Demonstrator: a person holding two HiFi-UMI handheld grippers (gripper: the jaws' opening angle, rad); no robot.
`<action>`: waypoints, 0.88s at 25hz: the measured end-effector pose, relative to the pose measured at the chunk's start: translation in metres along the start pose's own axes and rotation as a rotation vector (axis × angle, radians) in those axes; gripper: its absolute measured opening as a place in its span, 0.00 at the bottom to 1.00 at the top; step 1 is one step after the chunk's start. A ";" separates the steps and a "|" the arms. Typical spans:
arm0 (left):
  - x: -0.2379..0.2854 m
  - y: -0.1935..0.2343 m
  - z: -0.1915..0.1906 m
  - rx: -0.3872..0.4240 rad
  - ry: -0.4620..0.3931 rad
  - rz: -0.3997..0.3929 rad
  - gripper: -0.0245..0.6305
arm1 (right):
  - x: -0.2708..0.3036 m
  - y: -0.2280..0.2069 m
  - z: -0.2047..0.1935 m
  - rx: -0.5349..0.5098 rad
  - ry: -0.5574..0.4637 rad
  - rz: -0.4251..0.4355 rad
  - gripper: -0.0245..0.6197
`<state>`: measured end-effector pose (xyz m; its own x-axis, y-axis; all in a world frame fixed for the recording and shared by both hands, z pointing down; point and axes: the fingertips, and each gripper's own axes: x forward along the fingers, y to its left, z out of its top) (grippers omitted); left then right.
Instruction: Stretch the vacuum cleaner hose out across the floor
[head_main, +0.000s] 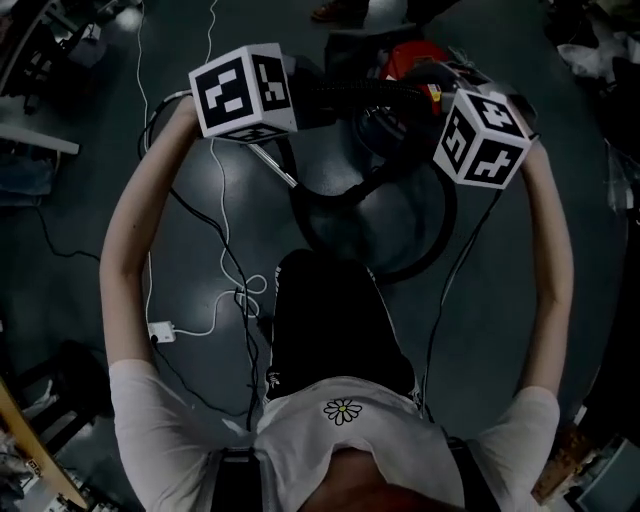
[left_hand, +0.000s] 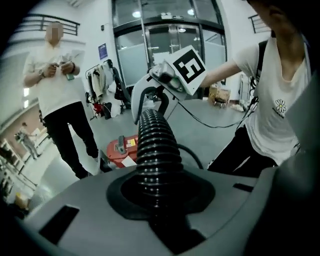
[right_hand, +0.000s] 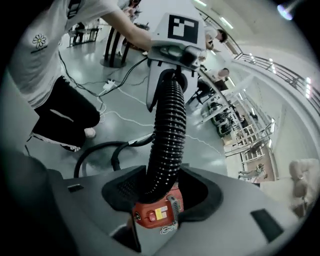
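A black ribbed vacuum hose spans the gap between my two grippers, held above the floor. In the left gripper view the hose rises out of my left gripper, which is shut on it, and runs to the right gripper. My right gripper is shut on the hose too, which leads up to the left gripper. The red vacuum cleaner sits on the floor beyond the grippers. More hose lies looped on the floor in front of my legs.
Thin cables and a white plug block trail over the grey floor at the left. A person stands beyond the red vacuum cleaner. Clutter lines the left edge and the right edge.
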<state>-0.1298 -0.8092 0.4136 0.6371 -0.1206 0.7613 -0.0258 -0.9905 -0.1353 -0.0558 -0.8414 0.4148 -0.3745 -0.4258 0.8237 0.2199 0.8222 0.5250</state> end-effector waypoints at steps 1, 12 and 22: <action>-0.029 -0.001 0.021 -0.037 -0.016 -0.014 0.22 | -0.030 -0.019 0.011 0.016 -0.022 -0.020 0.38; -0.360 -0.088 0.286 -0.258 -0.100 0.021 0.22 | -0.394 -0.163 0.164 0.012 -0.200 -0.241 0.34; -0.448 -0.263 0.333 -0.479 -0.355 0.104 0.22 | -0.525 -0.082 0.281 0.013 -0.321 -0.374 0.34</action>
<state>-0.1521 -0.4728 -0.1031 0.8285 -0.2710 0.4901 -0.3938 -0.9042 0.1656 -0.1307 -0.5793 -0.1206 -0.6851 -0.5559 0.4707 0.0074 0.6409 0.7676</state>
